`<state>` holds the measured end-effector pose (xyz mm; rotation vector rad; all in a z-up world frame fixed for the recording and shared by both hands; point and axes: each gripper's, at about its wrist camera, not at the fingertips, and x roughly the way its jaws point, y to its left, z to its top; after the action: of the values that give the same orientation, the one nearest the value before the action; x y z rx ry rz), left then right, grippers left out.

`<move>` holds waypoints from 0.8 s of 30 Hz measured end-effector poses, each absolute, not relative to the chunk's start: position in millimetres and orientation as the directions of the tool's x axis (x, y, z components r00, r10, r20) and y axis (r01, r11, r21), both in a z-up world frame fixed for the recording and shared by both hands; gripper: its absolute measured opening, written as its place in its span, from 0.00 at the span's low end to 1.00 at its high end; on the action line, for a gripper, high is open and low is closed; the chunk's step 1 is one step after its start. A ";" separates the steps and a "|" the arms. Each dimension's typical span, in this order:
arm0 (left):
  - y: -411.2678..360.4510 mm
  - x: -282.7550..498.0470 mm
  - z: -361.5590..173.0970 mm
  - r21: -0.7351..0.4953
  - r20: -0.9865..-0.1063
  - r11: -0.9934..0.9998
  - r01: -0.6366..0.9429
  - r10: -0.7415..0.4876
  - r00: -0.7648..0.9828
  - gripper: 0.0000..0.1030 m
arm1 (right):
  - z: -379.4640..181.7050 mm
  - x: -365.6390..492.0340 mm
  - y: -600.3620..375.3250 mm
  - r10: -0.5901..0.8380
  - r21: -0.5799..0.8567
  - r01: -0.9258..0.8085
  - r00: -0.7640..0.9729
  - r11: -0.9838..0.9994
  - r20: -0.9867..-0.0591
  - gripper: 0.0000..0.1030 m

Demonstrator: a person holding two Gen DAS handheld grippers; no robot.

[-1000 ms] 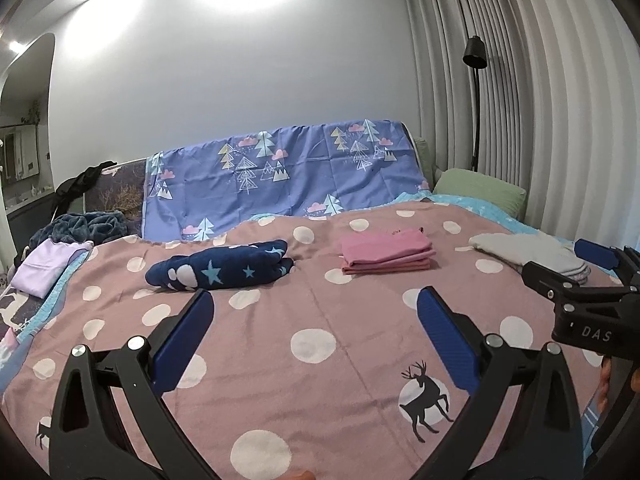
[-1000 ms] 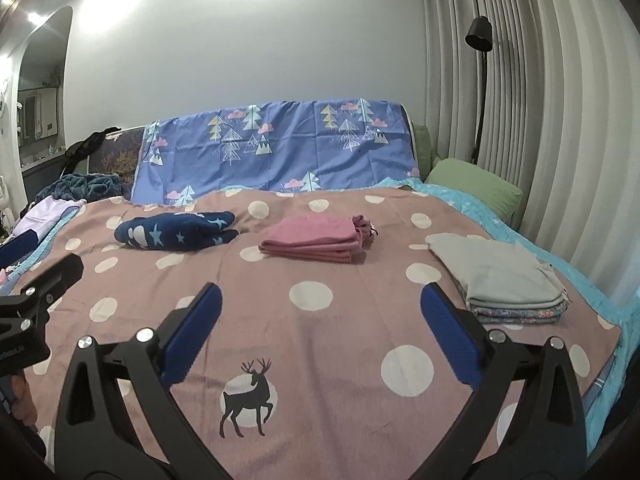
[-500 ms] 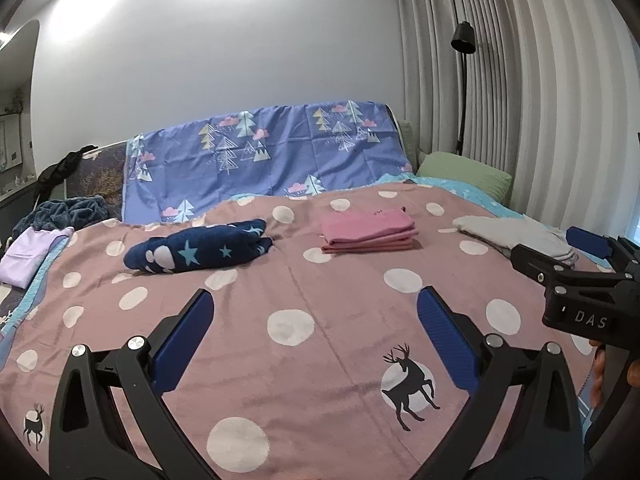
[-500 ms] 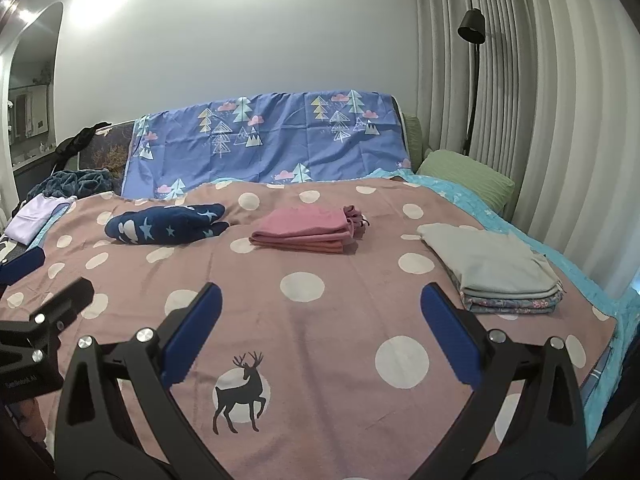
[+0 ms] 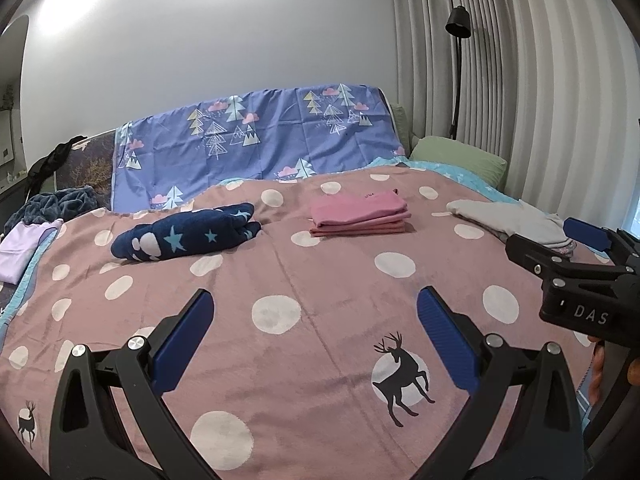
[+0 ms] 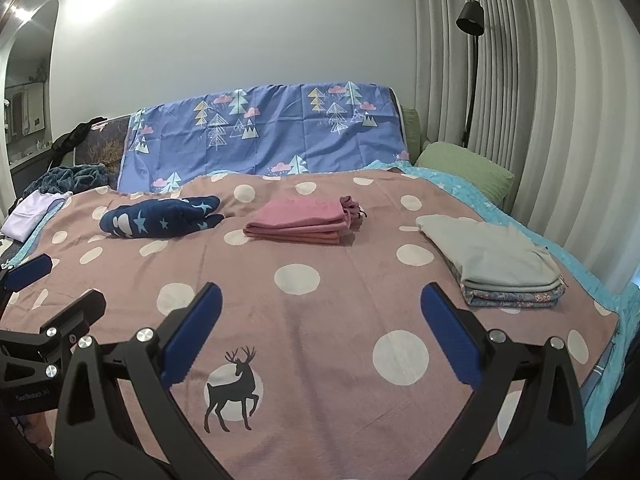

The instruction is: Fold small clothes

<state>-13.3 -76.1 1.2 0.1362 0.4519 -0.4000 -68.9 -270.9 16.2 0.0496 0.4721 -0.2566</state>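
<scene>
The left gripper is wide open and holds nothing. The right gripper is wide open and empty too. Both hang over the pink spotty blanket on the bed. Farther back lie a rolled dark blue star cloth, a folded pink pile in the middle, and a folded grey pile near the right edge, all apart.
</scene>
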 end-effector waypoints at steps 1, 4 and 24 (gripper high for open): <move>-77.1 -13.3 0.7 0.043 -0.450 0.913 0.406 -0.345 0.824 0.99 | 15.8 -68.3 -271.6 -0.233 -0.011 0.256 0.859 0.967 -0.456 0.98; -79.4 -12.5 -0.6 0.047 -0.454 0.910 0.411 -0.347 0.821 0.99 | 14.6 -66.1 -273.5 -0.233 -0.009 0.258 0.857 0.966 -0.460 0.98; -79.7 0.5 -6.0 0.025 -0.489 0.914 0.405 -0.342 0.802 0.99 | 4.6 -53.0 -273.6 -0.230 -0.021 0.251 0.845 0.968 -0.482 0.98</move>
<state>0.5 -79.7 -6.0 0.1304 0.4988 -0.4011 -53.0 -273.6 4.6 0.0432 0.5032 -0.2541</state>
